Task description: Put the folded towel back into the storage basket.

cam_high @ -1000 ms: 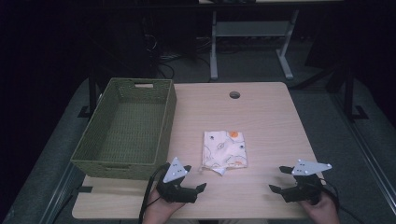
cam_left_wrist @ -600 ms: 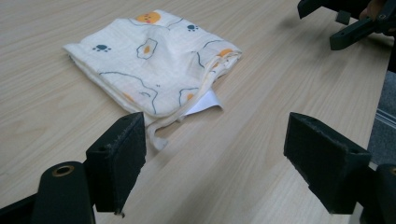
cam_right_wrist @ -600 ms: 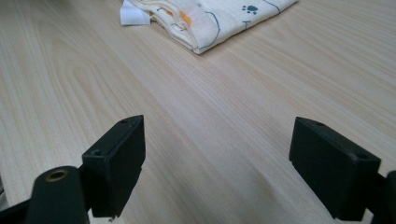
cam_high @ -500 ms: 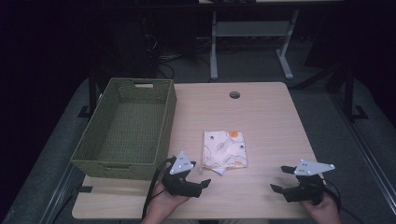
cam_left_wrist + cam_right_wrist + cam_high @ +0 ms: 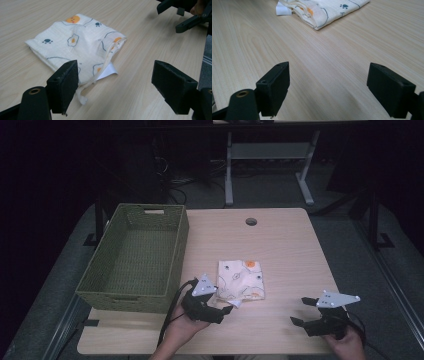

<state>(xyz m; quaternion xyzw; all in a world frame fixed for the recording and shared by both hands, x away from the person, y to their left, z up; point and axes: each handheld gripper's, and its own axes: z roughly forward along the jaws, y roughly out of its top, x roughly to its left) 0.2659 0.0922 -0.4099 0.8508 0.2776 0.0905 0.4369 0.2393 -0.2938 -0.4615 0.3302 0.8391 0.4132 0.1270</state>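
Black plastic jaws stand wide apart on both tools, and they hold nothing. The left gripper [image 5: 224, 311] is at the near edge of the pale wooden table [image 5: 285, 250], just beside the near corner of the folded cream cloth with fried-egg and paw prints [image 5: 240, 280]. The right gripper [image 5: 301, 312] hovers near the same edge, well apart from the cloth, and a hand [image 5: 348, 345] holds it from below.

The left gripper view shows the cloth [image 5: 80, 45] close in front of the jaws, with a small white label [image 5: 108, 71] that comes out from under its near corner, and a thin loose end that lies toward the left jaw. The other gripper [image 5: 185, 15] shows at the top right of this view. The right gripper view shows mostly bare wood, with the cloth [image 5: 324, 8] further away.

To the left and further back stands the green woven rectangular basket [image 5: 95, 282], with nothing inside. The high view shows also a small round hole [image 5: 251, 221] near the far edge of the table.
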